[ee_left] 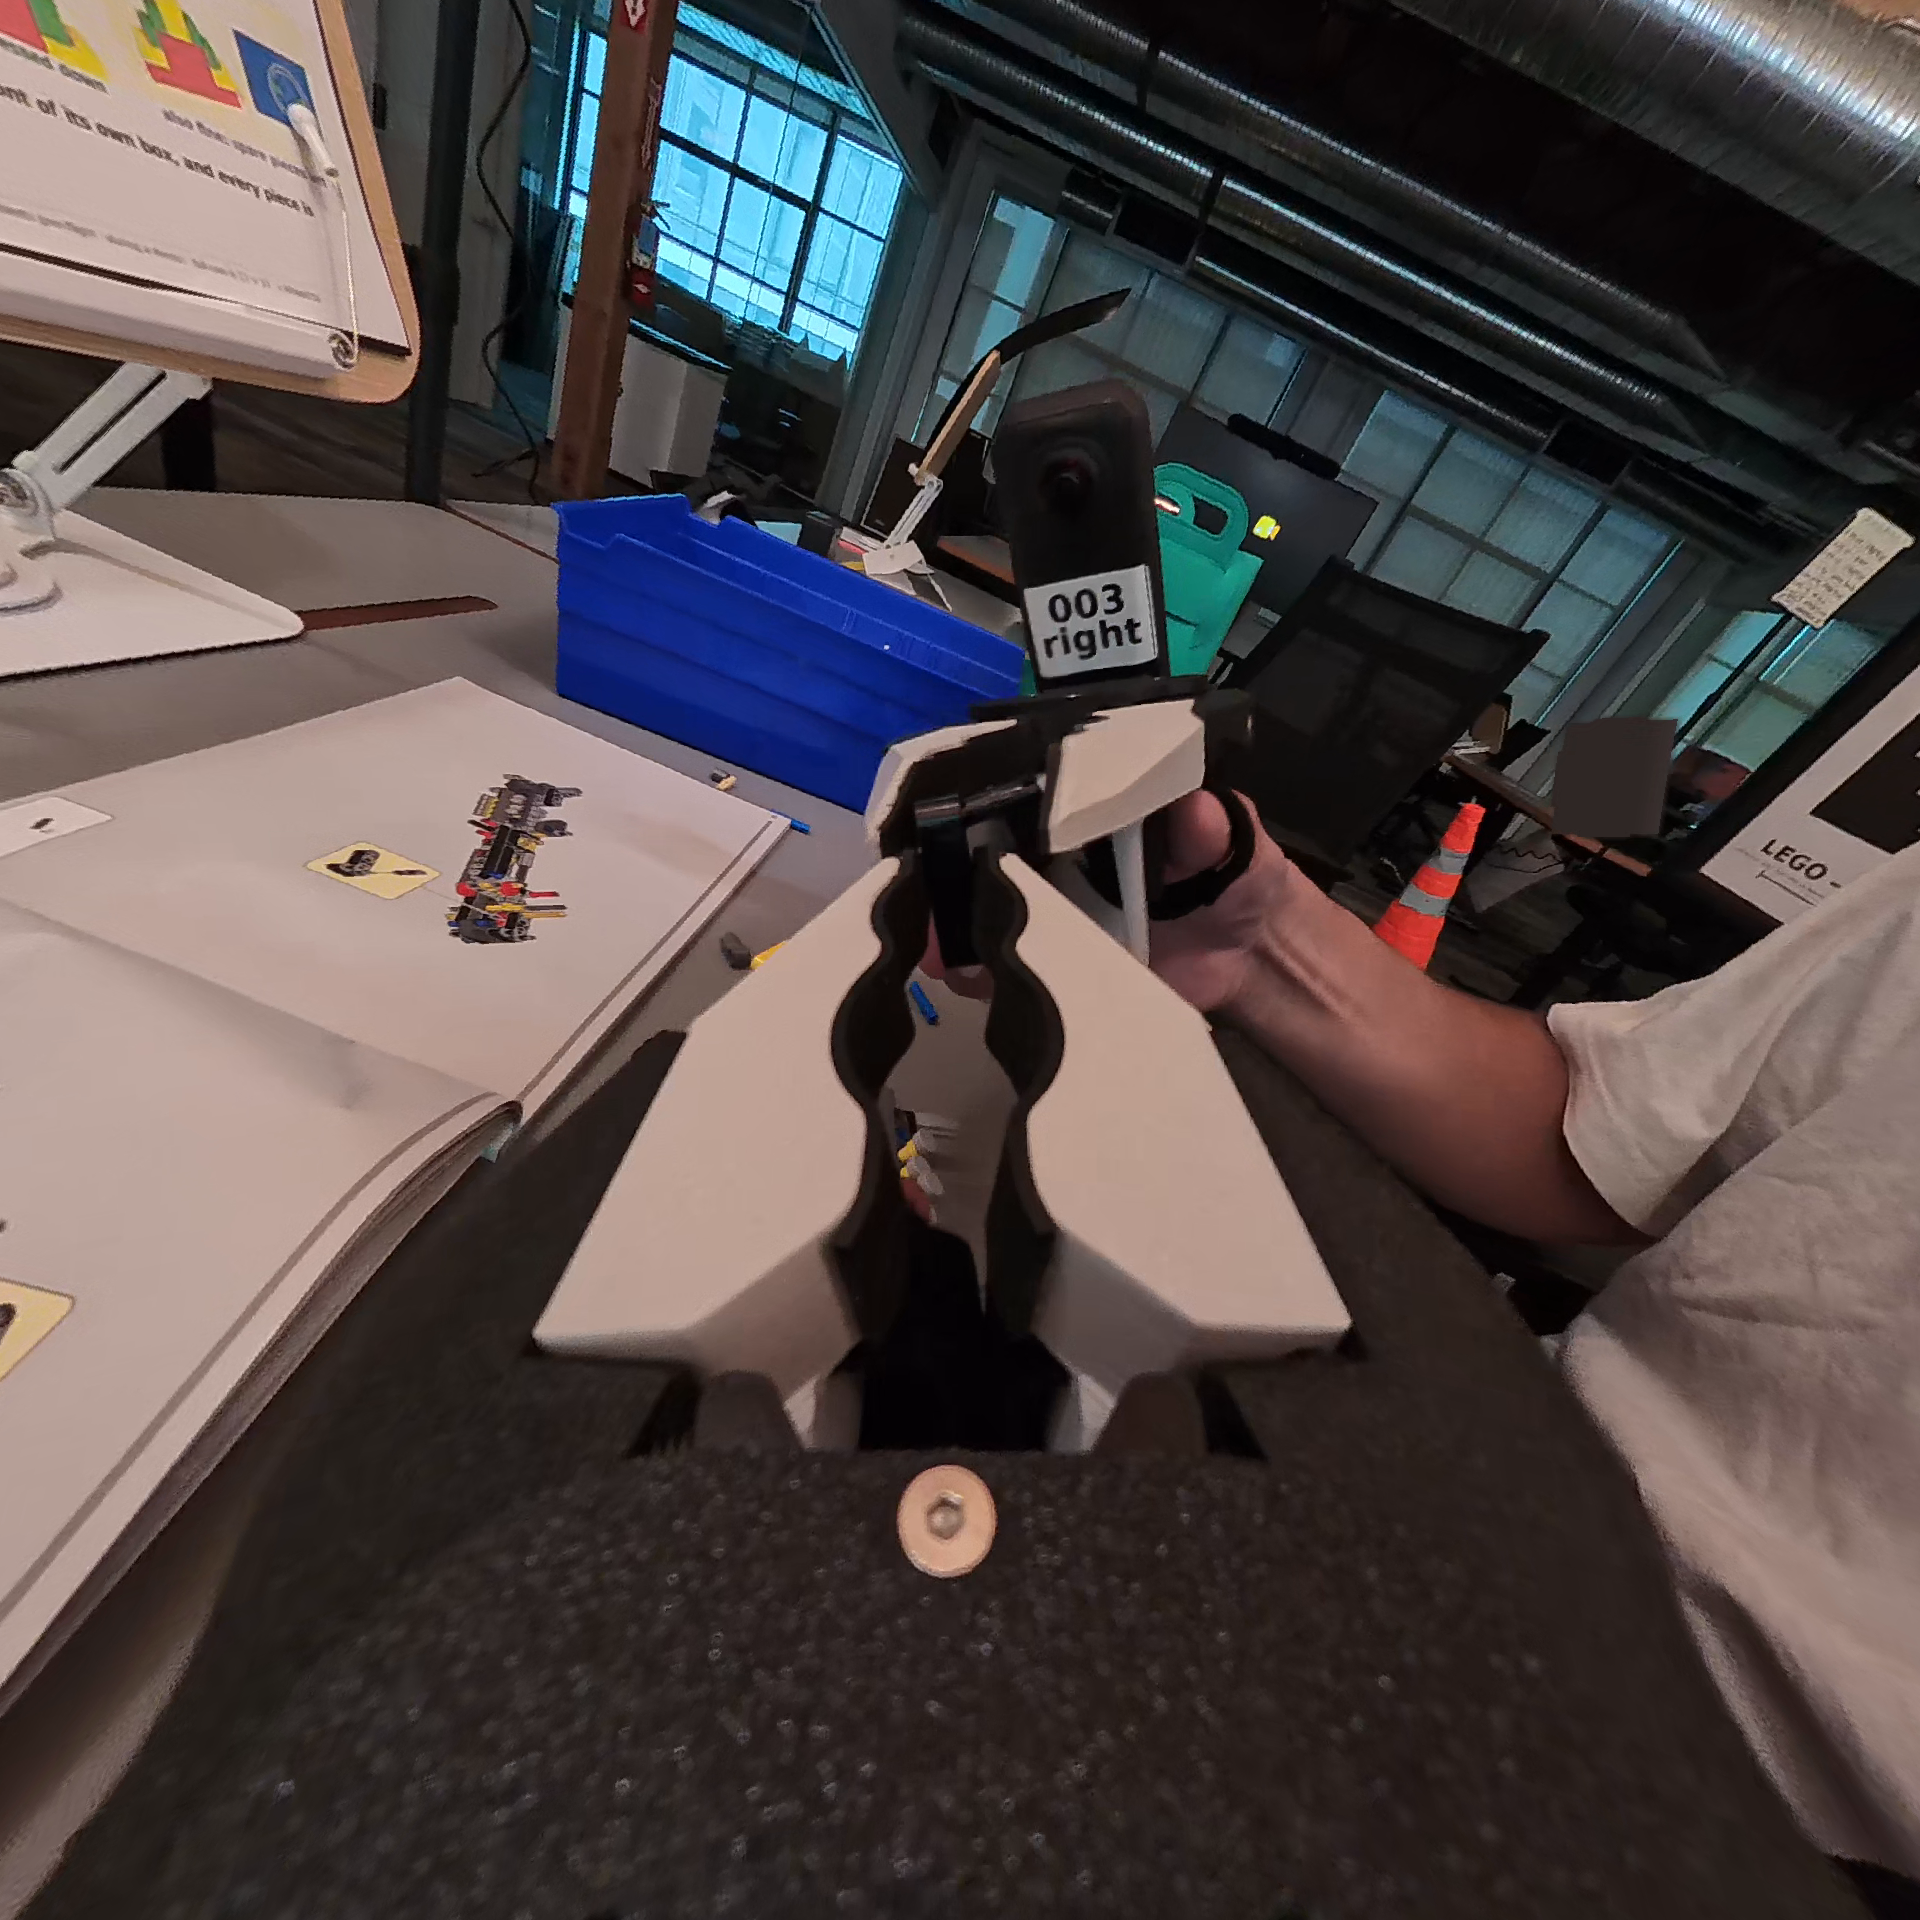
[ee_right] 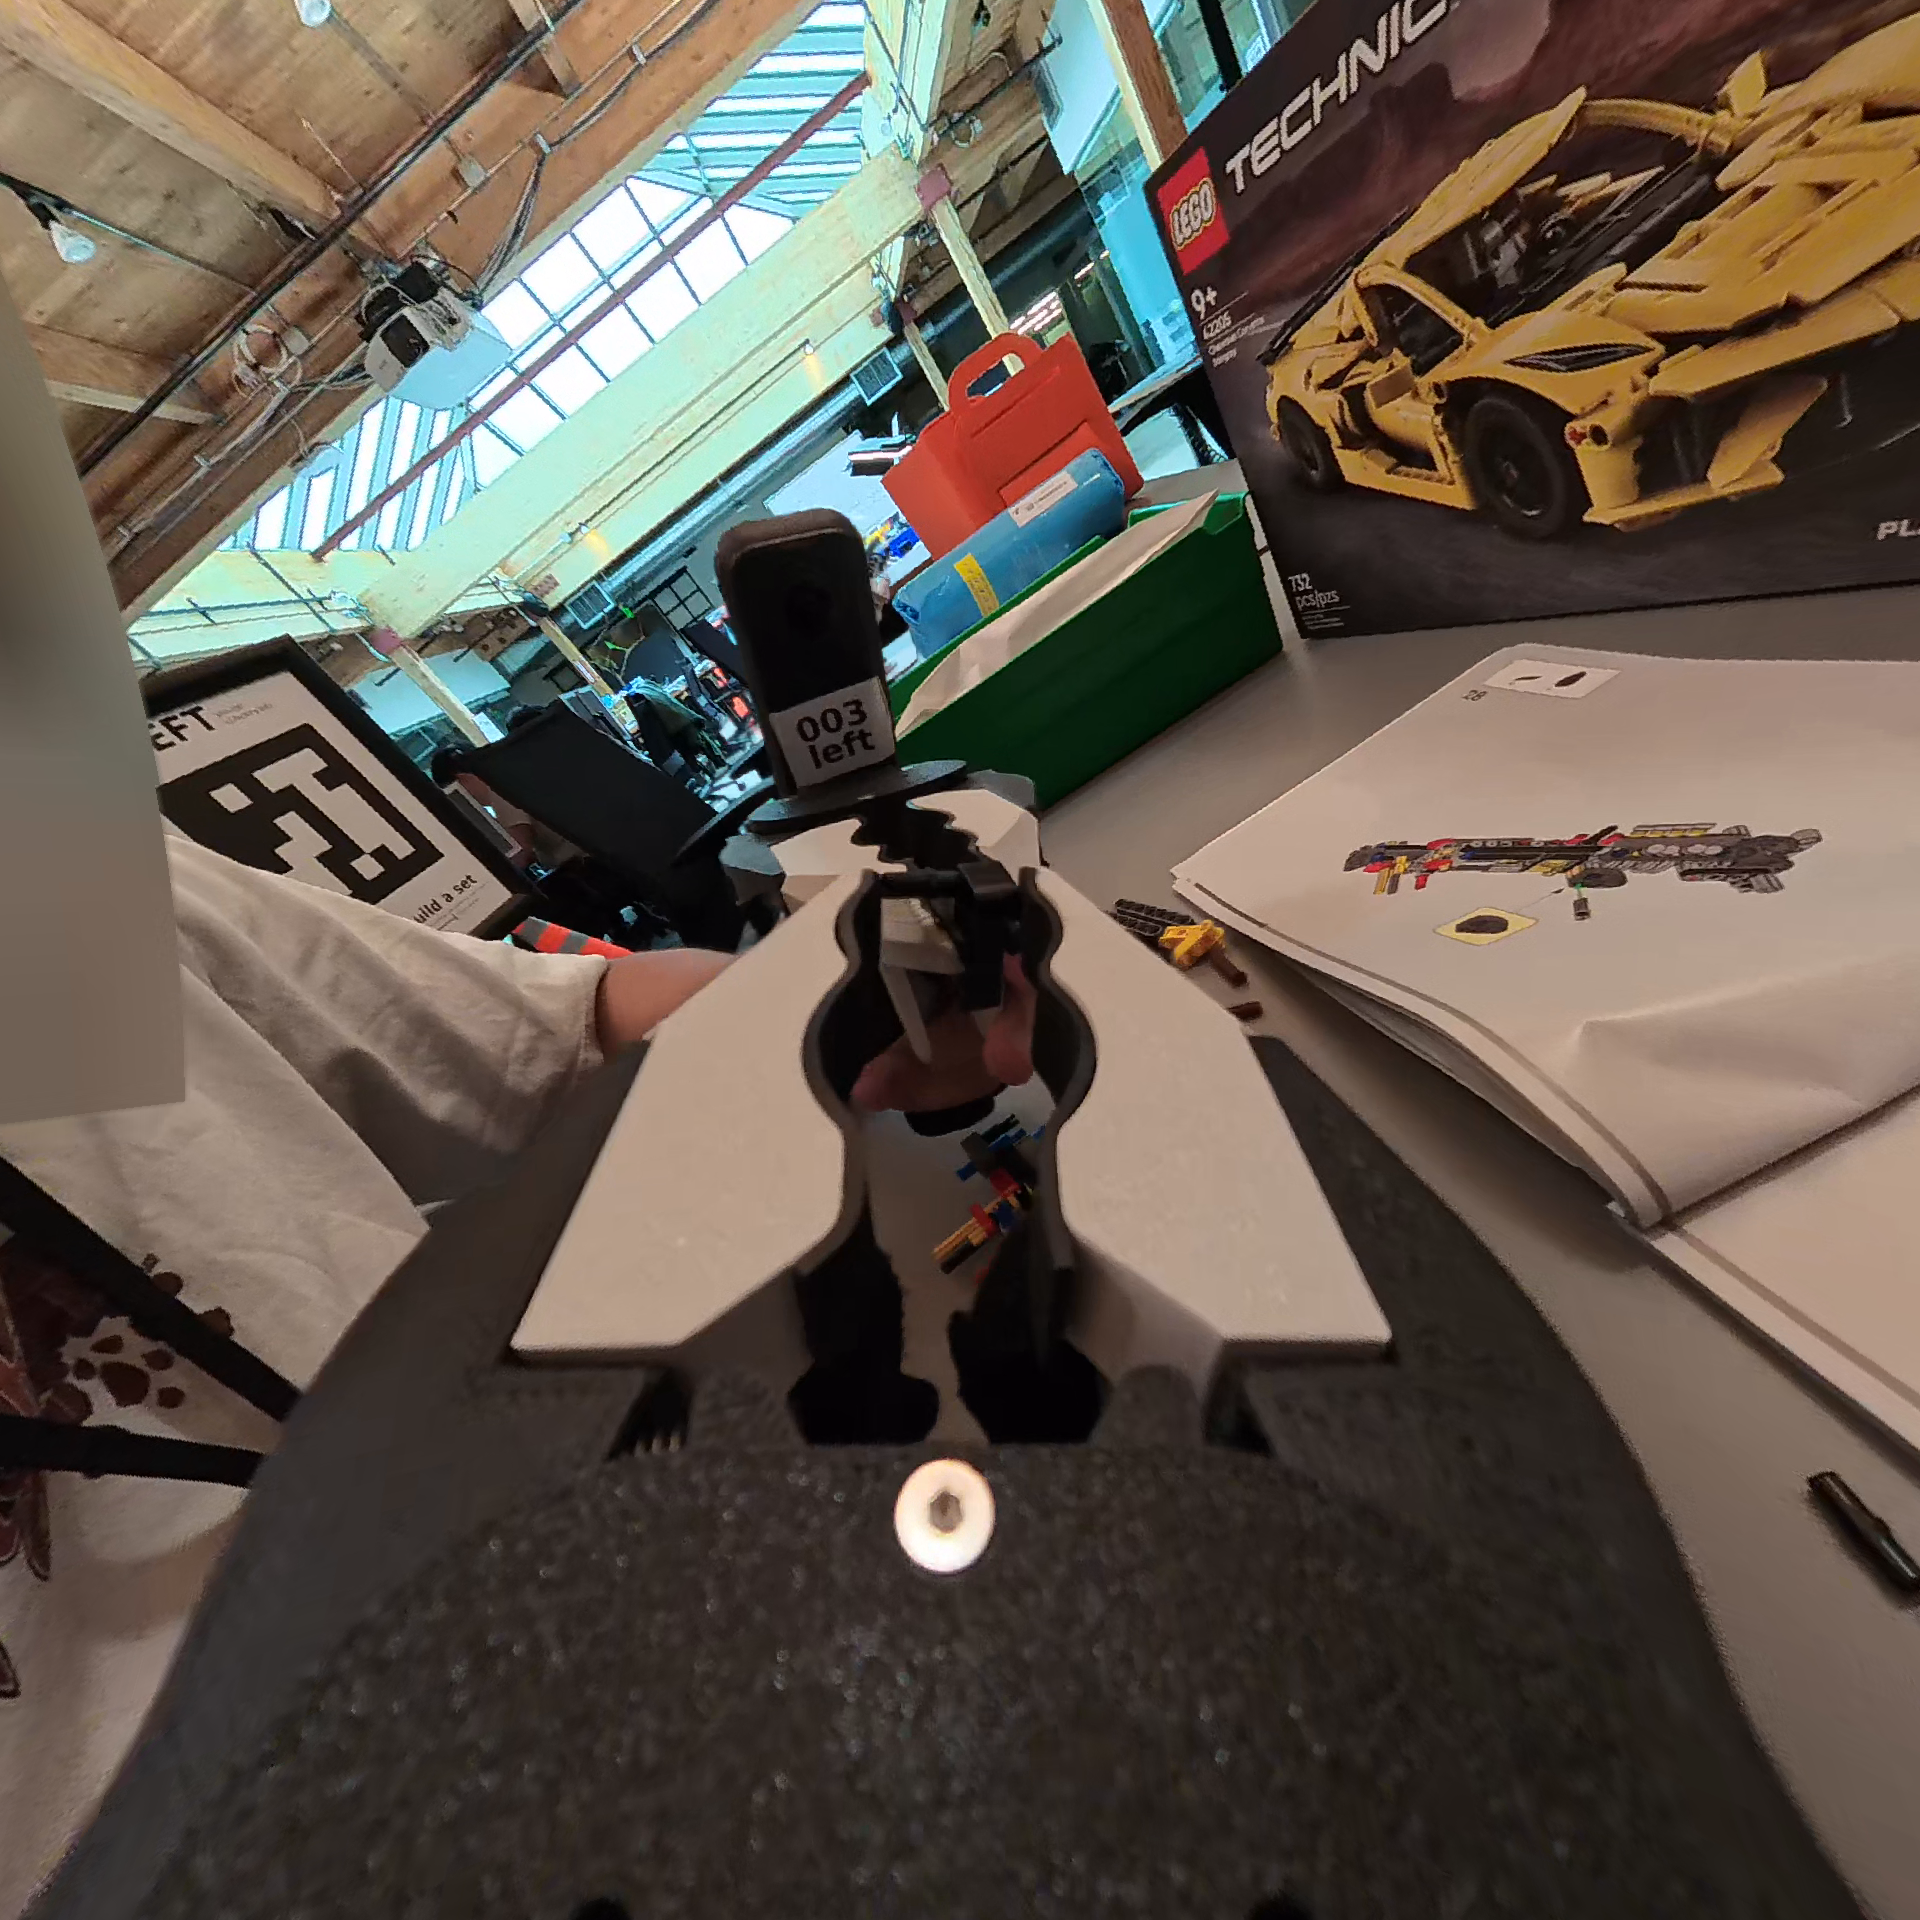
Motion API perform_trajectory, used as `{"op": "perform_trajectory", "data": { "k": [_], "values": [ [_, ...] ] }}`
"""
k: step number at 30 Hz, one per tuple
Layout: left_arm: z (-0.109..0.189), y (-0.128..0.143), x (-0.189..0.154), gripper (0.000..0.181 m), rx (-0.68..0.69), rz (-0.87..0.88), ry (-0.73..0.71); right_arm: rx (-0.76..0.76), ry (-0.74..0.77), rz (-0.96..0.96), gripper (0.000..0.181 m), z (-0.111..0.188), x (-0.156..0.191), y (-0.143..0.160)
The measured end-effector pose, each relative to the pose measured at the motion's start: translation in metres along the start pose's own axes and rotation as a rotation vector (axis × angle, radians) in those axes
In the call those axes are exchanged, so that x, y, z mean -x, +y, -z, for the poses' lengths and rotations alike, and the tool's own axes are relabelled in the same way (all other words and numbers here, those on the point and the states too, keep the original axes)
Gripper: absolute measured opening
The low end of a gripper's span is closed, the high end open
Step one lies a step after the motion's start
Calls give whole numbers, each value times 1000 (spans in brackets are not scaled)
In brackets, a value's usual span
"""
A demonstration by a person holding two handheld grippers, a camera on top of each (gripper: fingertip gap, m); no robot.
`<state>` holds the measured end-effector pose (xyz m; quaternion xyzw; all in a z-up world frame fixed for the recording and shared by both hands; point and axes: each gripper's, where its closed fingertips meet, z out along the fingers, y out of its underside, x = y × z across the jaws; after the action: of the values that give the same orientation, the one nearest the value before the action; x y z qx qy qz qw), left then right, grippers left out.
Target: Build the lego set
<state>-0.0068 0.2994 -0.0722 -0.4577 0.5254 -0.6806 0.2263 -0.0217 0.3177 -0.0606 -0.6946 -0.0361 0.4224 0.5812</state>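
I have both claws raised off the desk (ee_right: 1403, 665) and pointed at each other, tips almost meeting. My left claw (ee_left: 951, 914) has its jaws drawn nearly together at the tips, and a small black piece (ee_left: 954, 894) sits right there between it and the right claw (ee_right: 951, 914), whose jaws are also close to shut around that same dark piece. Which claw truly carries it I cannot tell; they seem to share it. The half-built model (ee_right: 992, 1195), a dark frame with red, yellow and blue pins, lies on the desk below, glimpsed through the gap between the jaws. The open instruction book (ee_left: 343, 935) lies just beside it, with loose bits near its edge: a yellow part (ee_right: 1193, 940), a black pin (ee_right: 1865, 1527), a blue pin (ee_left: 923, 1003). As I judge it, the danger is the handover: if one claw lets go before the other has a square grip, the piece drops and may bounce among the loose bits or off the desk. Squeezing off-centre could also twist it askew, and I see too little of it to check its angle.
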Motion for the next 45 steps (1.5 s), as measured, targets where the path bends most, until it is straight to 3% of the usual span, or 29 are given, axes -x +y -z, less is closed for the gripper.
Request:
{"op": "perform_trajectory", "data": {
  "k": [15,19,29,37,45],
  "values": [
    [0,0,2,7,-6,36,15,-13,-36,-79,32,0,1,0],
    [0,-1,-1,7,-13,24,26,-29,-64,-119,26,0,4,-2],
    [0,-2,-6,7,-14,-33,10,-27,-65,-26,23,1,7,-1],
    [0,1,-10,7,20,-269,-63,-23,-99,22,17,3,11,3],
    [2,-5,-12,7,1,-188,-19,-81,-130,47,19,2,14,-4]
  ]
}}
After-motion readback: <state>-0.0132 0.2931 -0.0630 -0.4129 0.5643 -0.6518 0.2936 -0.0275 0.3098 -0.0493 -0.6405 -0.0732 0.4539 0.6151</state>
